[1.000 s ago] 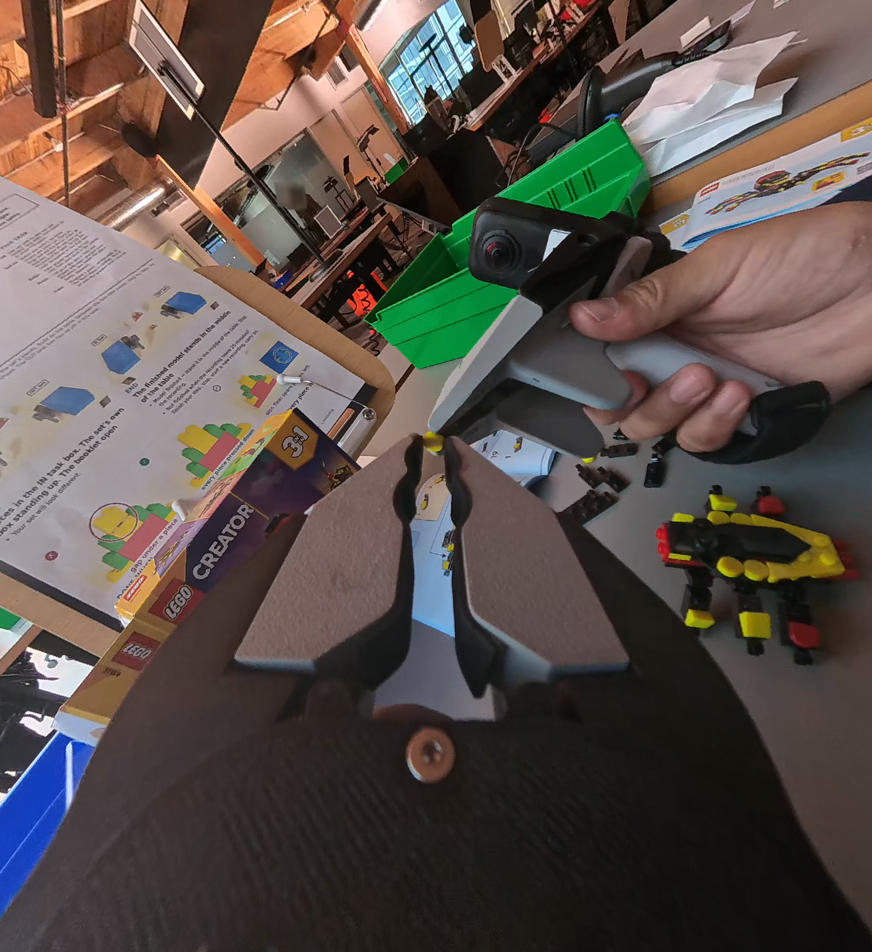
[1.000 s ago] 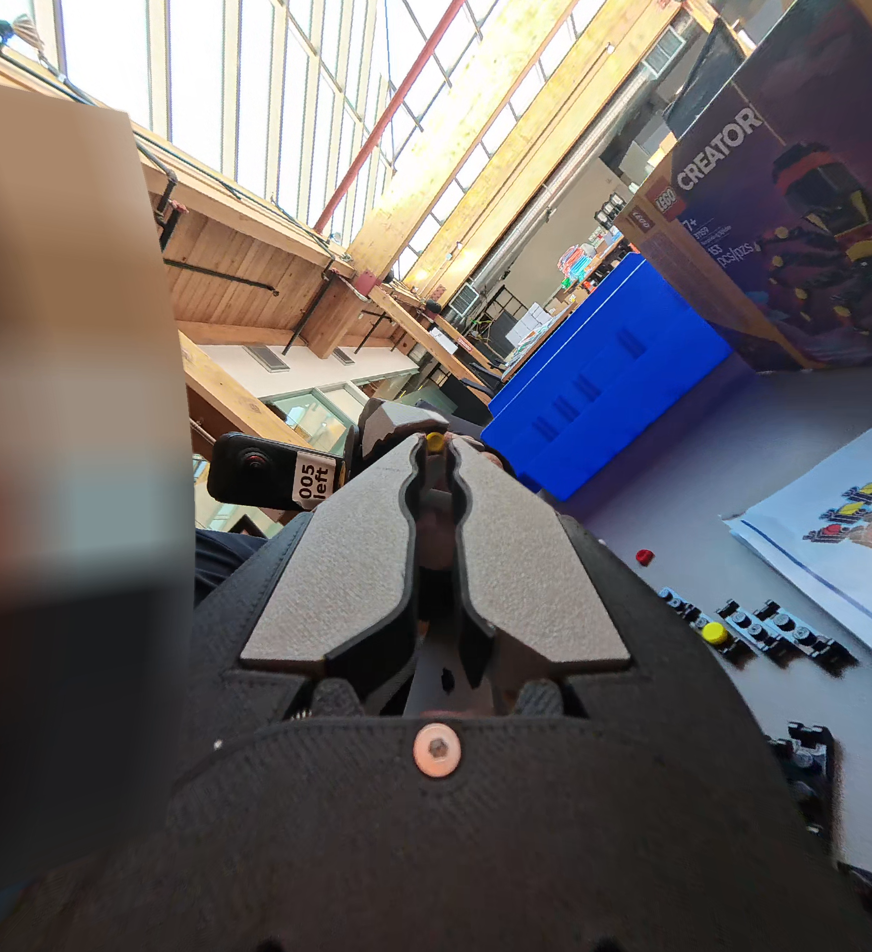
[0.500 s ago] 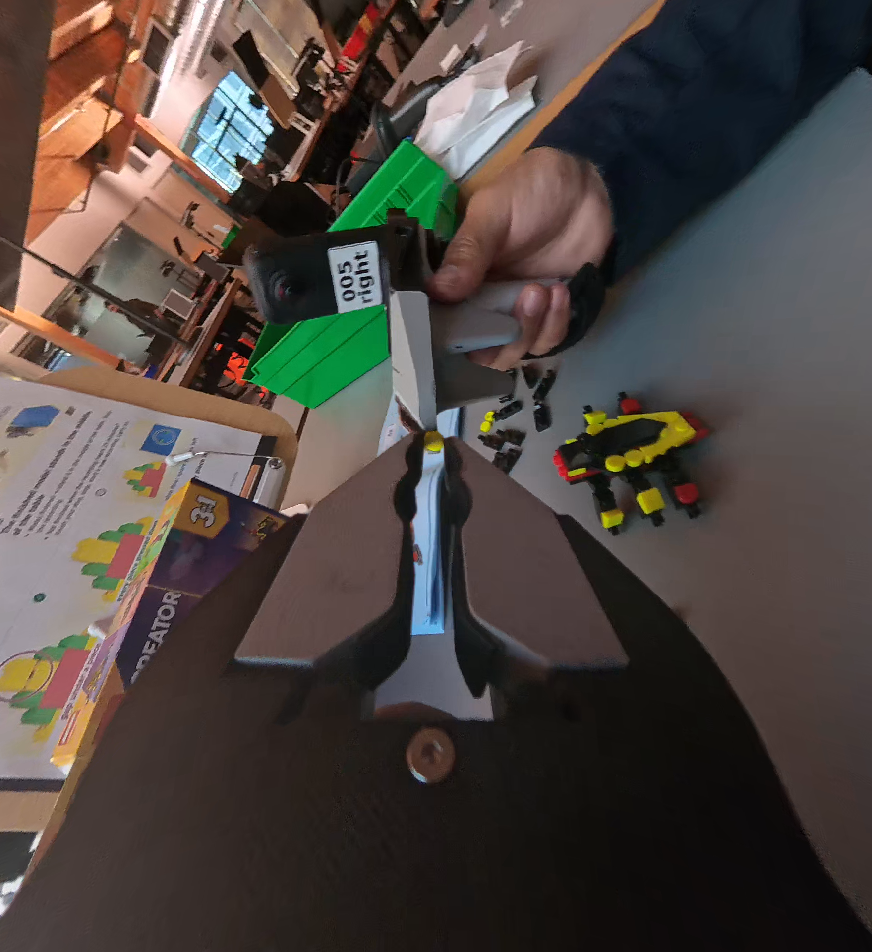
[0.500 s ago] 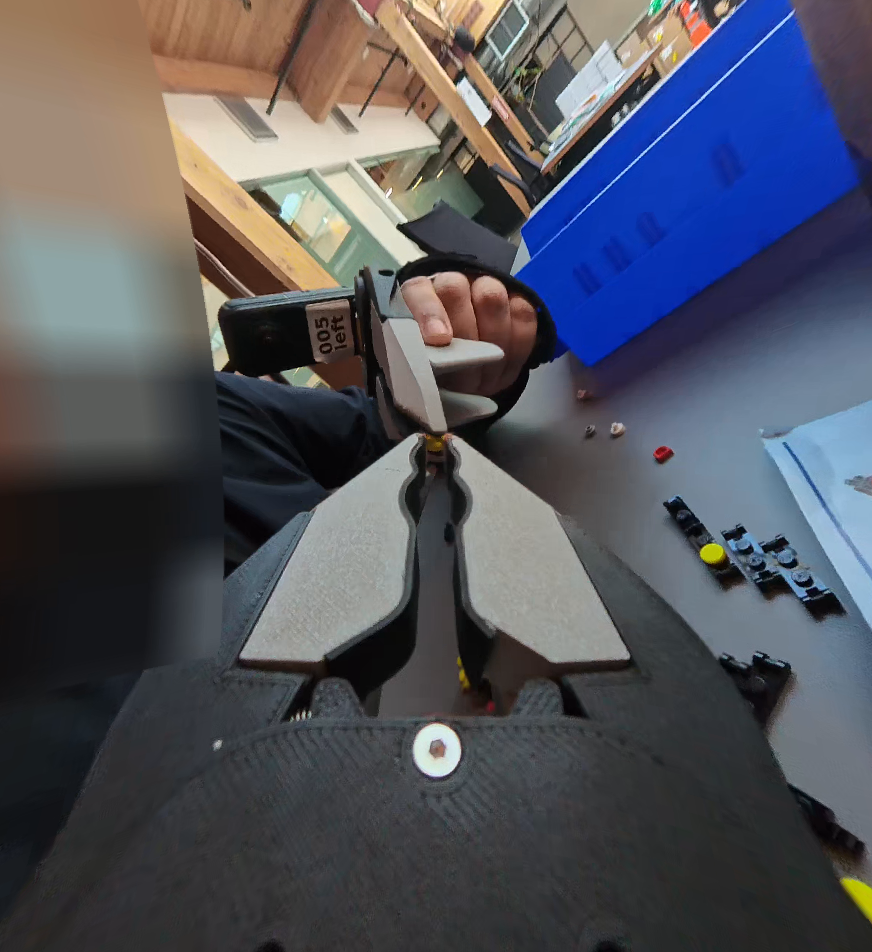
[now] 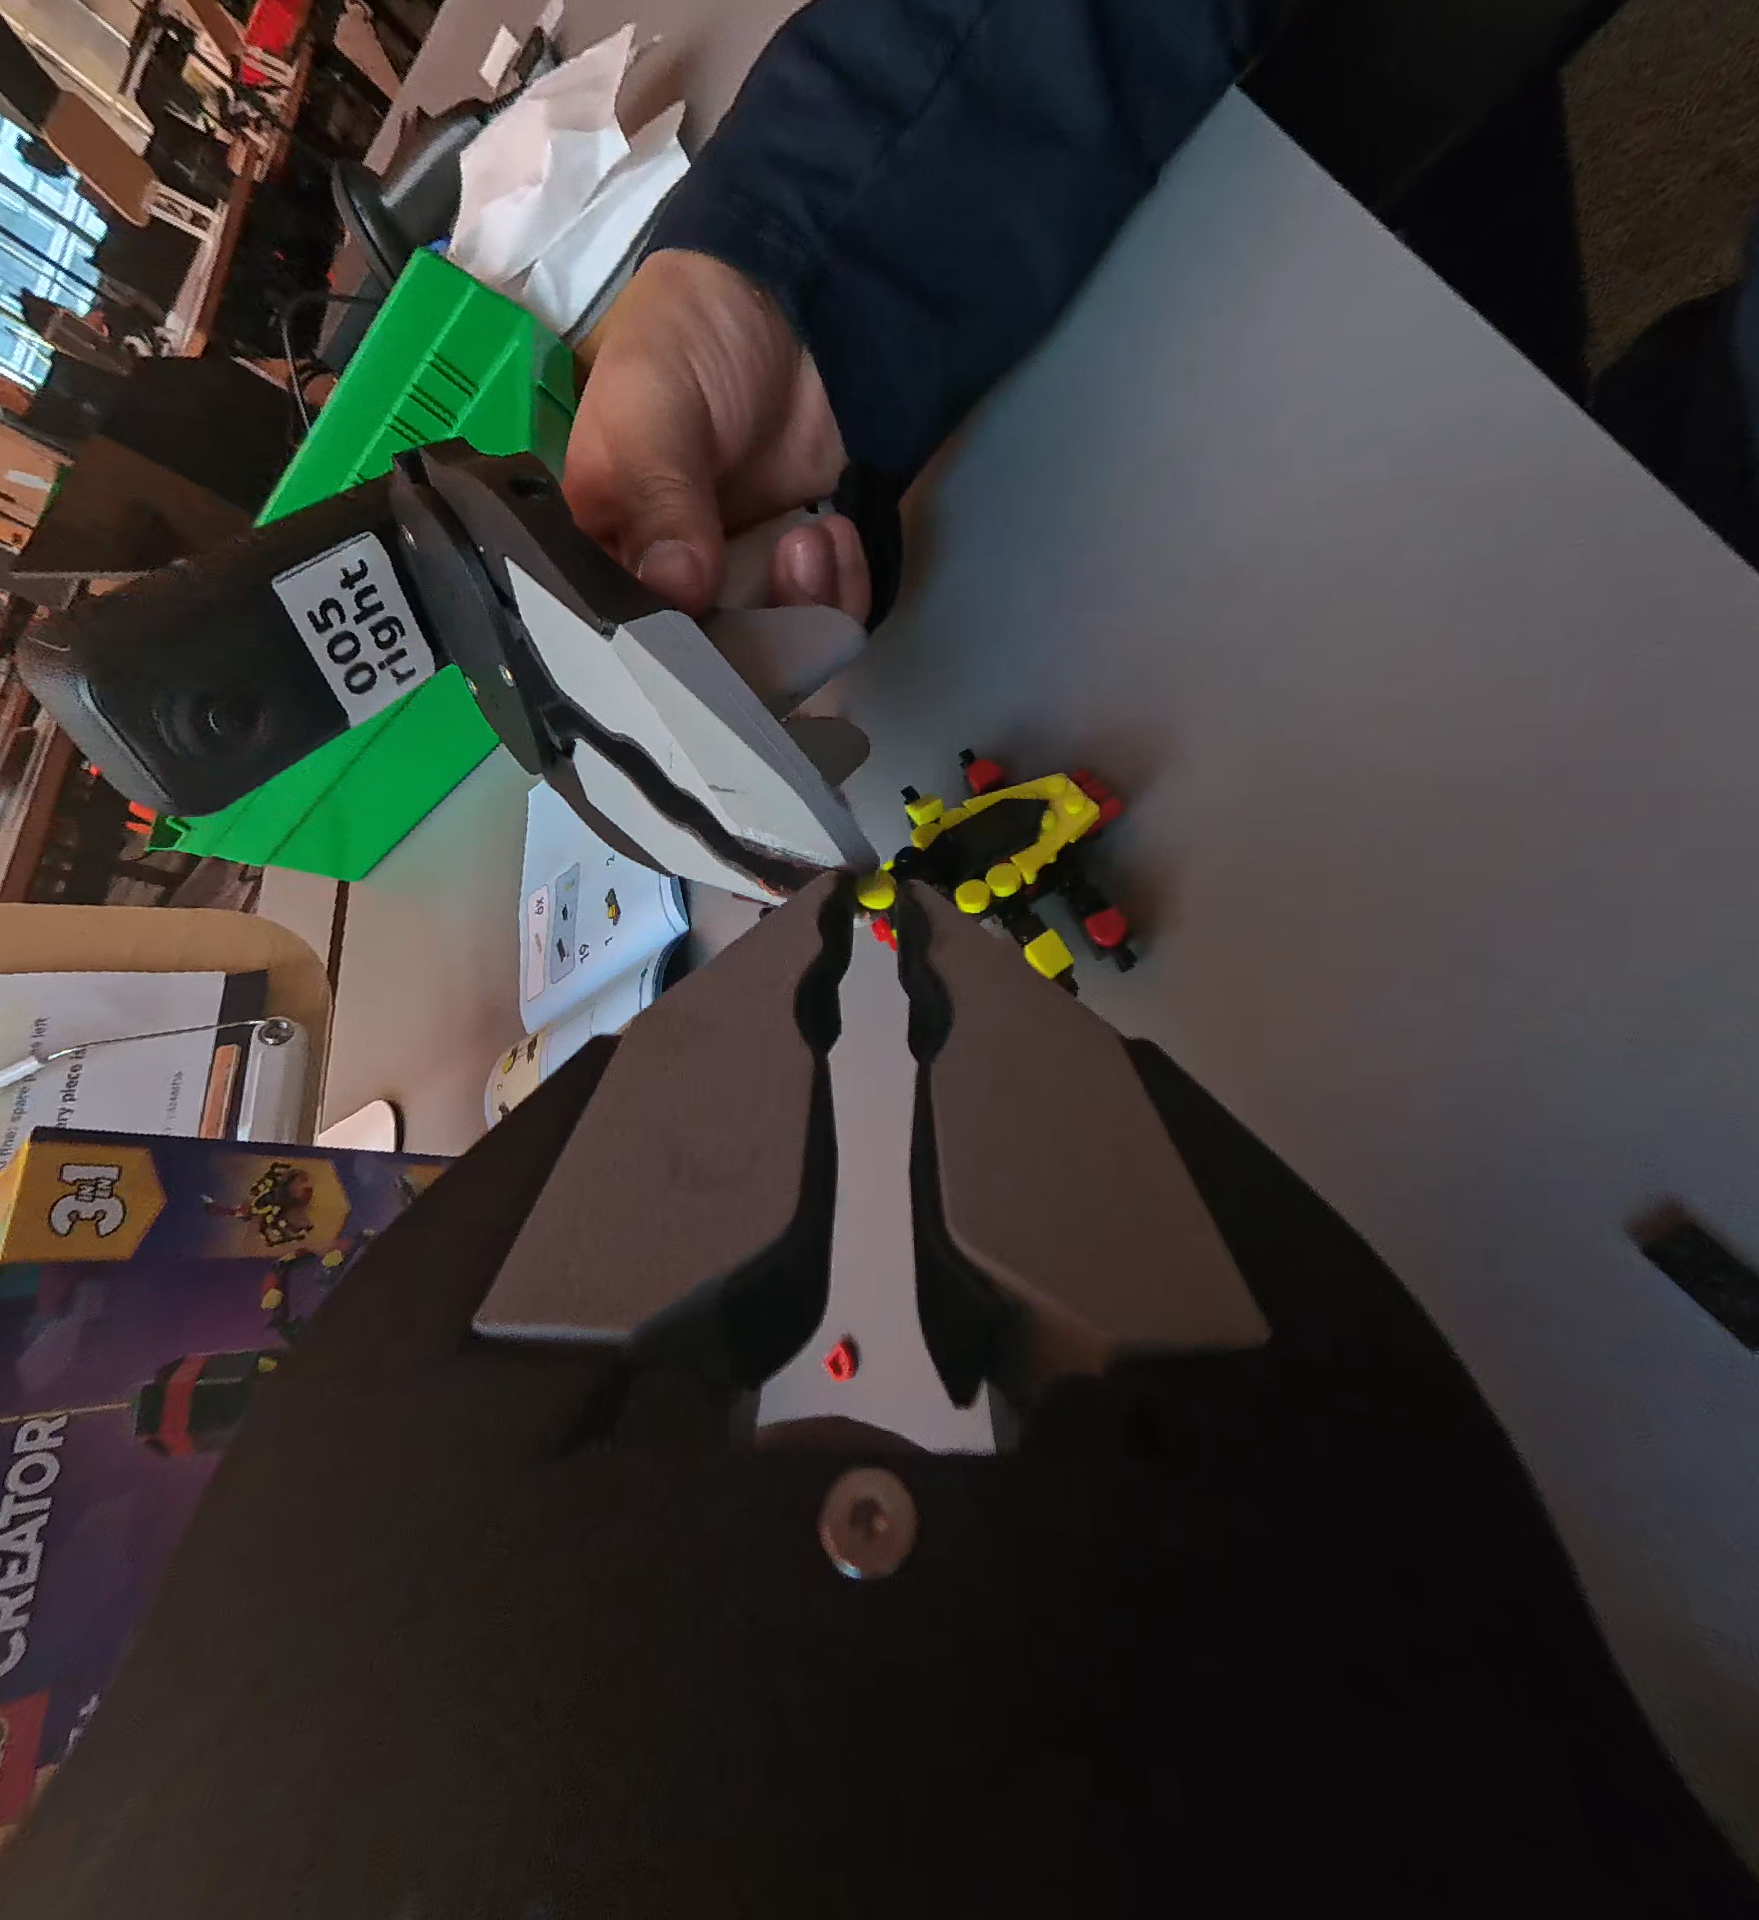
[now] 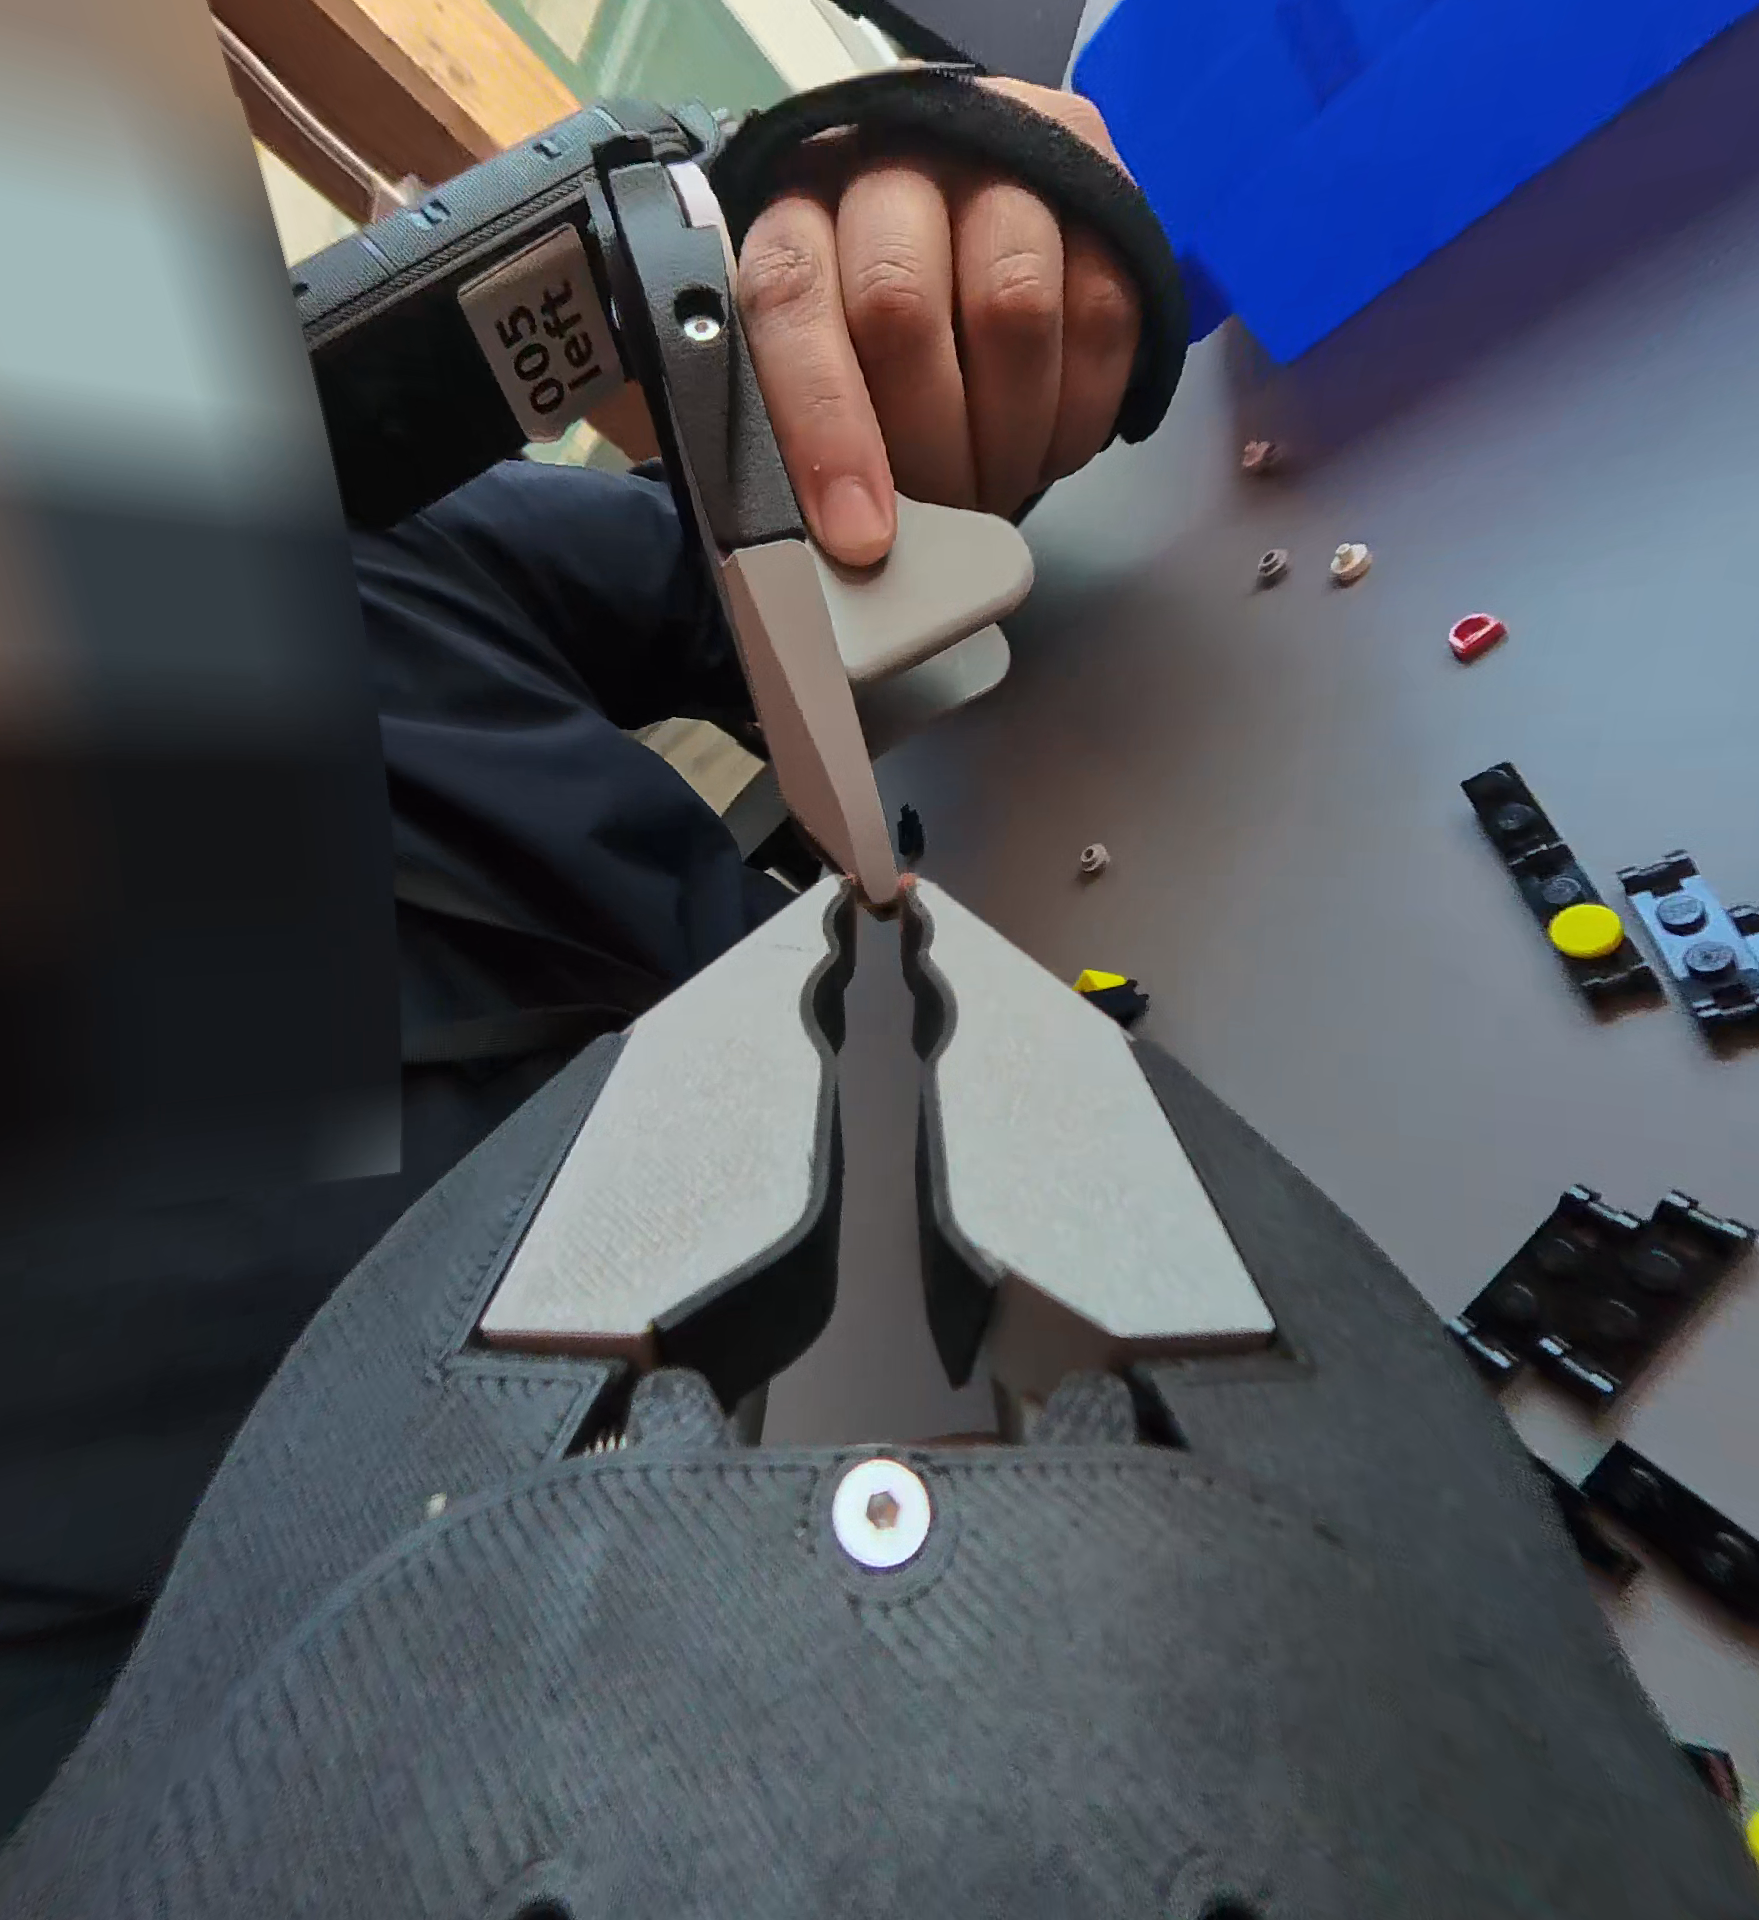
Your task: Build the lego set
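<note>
My left gripper (image 5: 873, 902) is shut on a small yellow round piece (image 5: 873, 886), held just above the grey table. Right behind it stands the yellow, black and red lego model (image 5: 1010, 852). My right gripper (image 6: 880, 902) is shut too, and its tips meet the left gripper's tips at that same piece. In the right wrist view the left gripper's finger (image 6: 813, 707) comes down from above and hides the piece. In the left wrist view the right gripper's fingers (image 5: 688, 769) reach in from the upper left.
Loose black plates (image 6: 1602, 1288), a yellow round tile (image 6: 1584, 930), a red piece (image 6: 1475, 636) and small studs lie on the table (image 6: 1322, 935). A blue bin (image 6: 1426, 156), a green bin (image 5: 418, 416), the lego box (image 5: 127, 1351) and the instruction booklet (image 5: 594, 935) surround the work spot. My left and right fingertips are right by each other. The yellow round tile (image 6: 1584, 930) sits 10 centimeters or so from the ends of my right fingers.
Both grippers have tipped down toward the table, staying tip to tip on the yellow piece. The left gripper's tips now sit right beside the model.
</note>
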Motion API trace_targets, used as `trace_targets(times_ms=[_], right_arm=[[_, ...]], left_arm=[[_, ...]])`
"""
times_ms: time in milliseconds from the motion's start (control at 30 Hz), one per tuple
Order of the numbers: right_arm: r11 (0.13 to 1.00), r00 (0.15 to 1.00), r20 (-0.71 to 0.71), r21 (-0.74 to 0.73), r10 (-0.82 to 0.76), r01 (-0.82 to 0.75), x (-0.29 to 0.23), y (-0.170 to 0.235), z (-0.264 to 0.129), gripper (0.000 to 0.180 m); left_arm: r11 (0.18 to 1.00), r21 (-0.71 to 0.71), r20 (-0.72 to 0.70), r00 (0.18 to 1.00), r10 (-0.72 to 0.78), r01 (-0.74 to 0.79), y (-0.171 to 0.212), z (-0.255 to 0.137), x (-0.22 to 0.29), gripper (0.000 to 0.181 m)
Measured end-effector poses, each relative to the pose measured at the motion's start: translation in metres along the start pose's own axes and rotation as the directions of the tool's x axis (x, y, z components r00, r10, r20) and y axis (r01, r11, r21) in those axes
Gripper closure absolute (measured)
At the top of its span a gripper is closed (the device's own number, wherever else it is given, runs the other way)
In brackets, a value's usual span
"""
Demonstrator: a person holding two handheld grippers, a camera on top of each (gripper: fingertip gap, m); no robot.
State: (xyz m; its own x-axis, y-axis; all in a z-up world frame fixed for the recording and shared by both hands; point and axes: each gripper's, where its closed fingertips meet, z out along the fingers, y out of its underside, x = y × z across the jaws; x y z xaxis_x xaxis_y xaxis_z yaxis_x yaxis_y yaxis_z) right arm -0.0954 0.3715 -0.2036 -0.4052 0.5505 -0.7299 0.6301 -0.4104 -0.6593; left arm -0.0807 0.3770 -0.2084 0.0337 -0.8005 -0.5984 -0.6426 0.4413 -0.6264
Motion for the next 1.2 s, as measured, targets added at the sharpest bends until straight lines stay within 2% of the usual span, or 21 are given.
trace_targets(times_ms=[133,400,533,700,767,867,1033,1200], right_arm=[[1.000,1.000,0.008,-0.012,-0.010,0.010,-0.002,0.002,0.002,0.175],[0.983,0.998,-0.007,0.175,-0.057,0.058,-0.009,-0.030,-0.018,0.176],[0.986,0.998,-0.040,0.156,-0.056,0.061,-0.004,-0.027,-0.017,0.176],[0.983,0.981,-0.186,0.167,-0.046,0.078,0.018,-0.030,-0.031,0.180],[0.976,0.974,-0.220,0.197,-0.045,0.090,0.024,-0.034,-0.041,0.180],[0.969,0.963,-0.262,0.219,-0.056,0.116,0.030,-0.038,-0.049,0.174],[0.962,0.868,-0.438,0.027,-0.233,0.272,0.045,-0.025,-0.040,0.172],[0.912,0.800,-0.446,-0.120,-0.402,0.391,0.037,-0.018,-0.015,0.170]], left_arm=[[1.000,0.014,-0.023,1.000,-0.012,0.012,-0.002,-0.001,0.003,0.176],[0.985,0.106,0.129,0.980,-0.150,0.137,-0.010,-0.008,-0.029,0.167],[0.991,0.081,0.177,0.977,-0.120,0.108,-0.004,-0.006,-0.033,0.181],[0.990,0.019,0.191,0.972,-0.138,0.137,0.015,-0.008,-0.039,0.181],[0.979,0.015,0.164,0.965,-0.204,0.204,0.022,-0.011,-0.042,0.179],[0.948,0.038,0.183,0.930,-0.319,0.317,0.032,-0.016,-0.055,0.179],[0.851,0.041,0.321,0.800,-0.507,0.523,0.064,-0.018,-0.082,0.180],[0.744,0.007,0.426,0.671,-0.607,0.668,0.098,-0.018,-0.092,0.181]])
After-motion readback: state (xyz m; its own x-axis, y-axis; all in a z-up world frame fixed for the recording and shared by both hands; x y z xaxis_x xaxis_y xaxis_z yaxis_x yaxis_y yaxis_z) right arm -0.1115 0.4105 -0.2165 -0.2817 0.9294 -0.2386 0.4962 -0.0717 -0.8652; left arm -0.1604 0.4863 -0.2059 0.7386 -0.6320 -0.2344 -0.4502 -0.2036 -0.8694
